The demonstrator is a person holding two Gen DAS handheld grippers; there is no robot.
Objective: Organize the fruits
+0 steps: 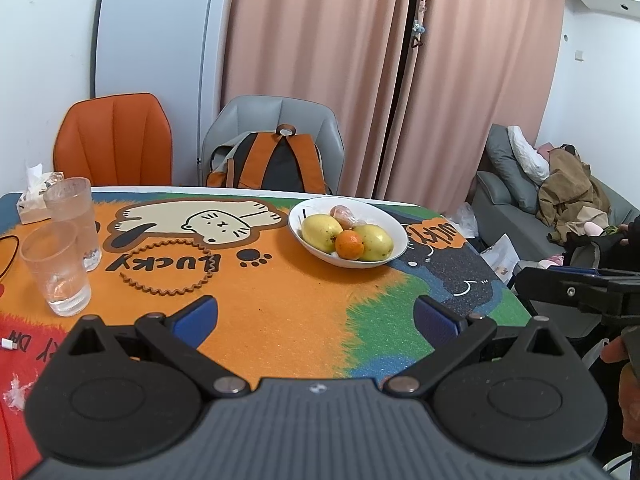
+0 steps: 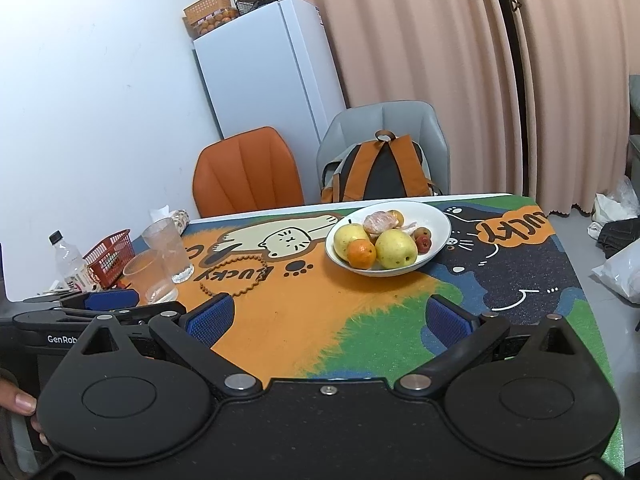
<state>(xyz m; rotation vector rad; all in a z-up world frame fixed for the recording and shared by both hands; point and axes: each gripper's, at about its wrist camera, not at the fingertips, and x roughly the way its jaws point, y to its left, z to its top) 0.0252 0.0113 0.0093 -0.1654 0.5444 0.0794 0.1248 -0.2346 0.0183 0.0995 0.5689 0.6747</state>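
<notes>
A white bowl (image 1: pixel 394 226) (image 2: pixel 440 216) stands on the patterned table mat, past both grippers. It holds two yellow-green pears (image 1: pixel 319 232) (image 2: pixel 396 249), a small orange (image 1: pixel 349 244) (image 2: pixel 361 253), a wrapped peeled citrus (image 1: pixel 343 216) (image 2: pixel 381 222) and small red fruits (image 2: pixel 423 242). My left gripper (image 1: pixel 316 318) is open over the near mat with nothing between its blue pads. My right gripper (image 2: pixel 328 316) is open too, also short of the bowl. The left gripper (image 2: pixel 112 300) shows at the right wrist view's left edge.
Two clear glasses (image 1: pixel 60 268) (image 2: pixel 160 256) stand at the left, with a brown bead loop (image 1: pixel 168 268) beside them. A red basket (image 2: pixel 110 258), a bottle (image 2: pixel 66 260) and a tissue box (image 1: pixel 30 200) sit further left. An orange chair (image 1: pixel 114 140) and a grey chair with a backpack (image 1: pixel 272 160) stand behind the table.
</notes>
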